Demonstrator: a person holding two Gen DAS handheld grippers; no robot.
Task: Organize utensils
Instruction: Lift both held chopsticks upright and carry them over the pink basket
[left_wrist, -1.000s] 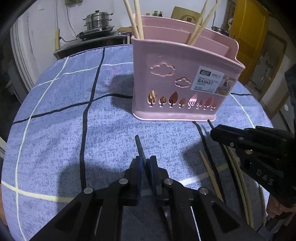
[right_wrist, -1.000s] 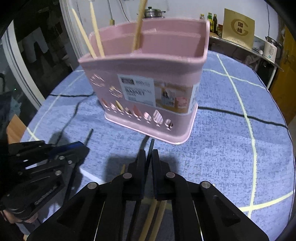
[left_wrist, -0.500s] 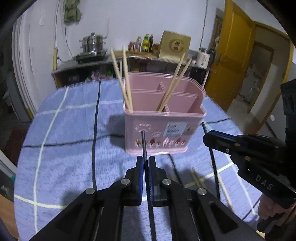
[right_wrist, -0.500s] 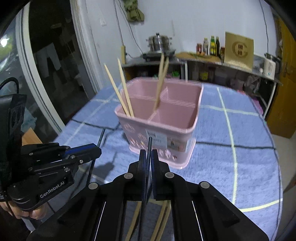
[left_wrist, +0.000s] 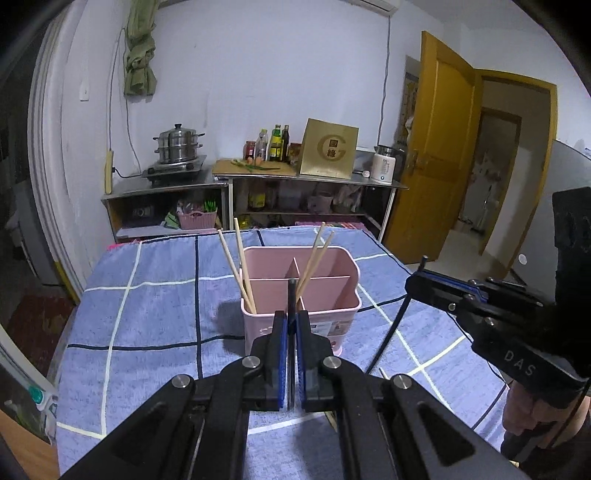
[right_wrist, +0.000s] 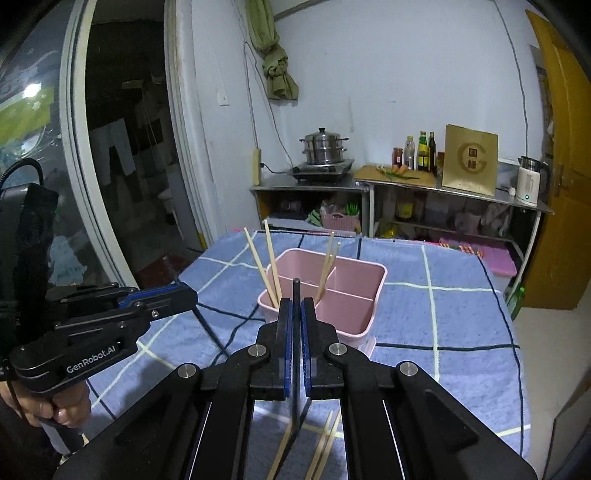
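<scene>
A pink divided basket (left_wrist: 345, 267) (right_wrist: 373, 291) stands on the blue checked tablecloth (left_wrist: 155, 325). Two pairs of wooden chopsticks (left_wrist: 236, 266) (right_wrist: 266, 262) lean in its compartments. My left gripper (left_wrist: 291, 318) is shut on a black chopstick (left_wrist: 292, 295) whose tip points up in front of the basket. My right gripper (right_wrist: 295, 306) is shut on another black chopstick (right_wrist: 296, 291) in the same way. Both grippers hover above the table, short of the basket. Each shows in the other's view, the right gripper (left_wrist: 415, 286) and the left gripper (right_wrist: 186, 293). Loose wooden chopsticks (right_wrist: 321, 446) lie on the cloth below.
Behind the table runs a steel counter (left_wrist: 258, 181) with a steamer pot (left_wrist: 178, 144), bottles (left_wrist: 275, 142) and a kettle (left_wrist: 384, 166). A yellow door (left_wrist: 432, 155) stands open at the right. The table's edges drop off on both sides. A hand (right_wrist: 62, 406) grips the left handle.
Both grippers have risen and tipped up, each lifting its black chopstick off the cloth. The basket now looks smaller and is seen from above.
</scene>
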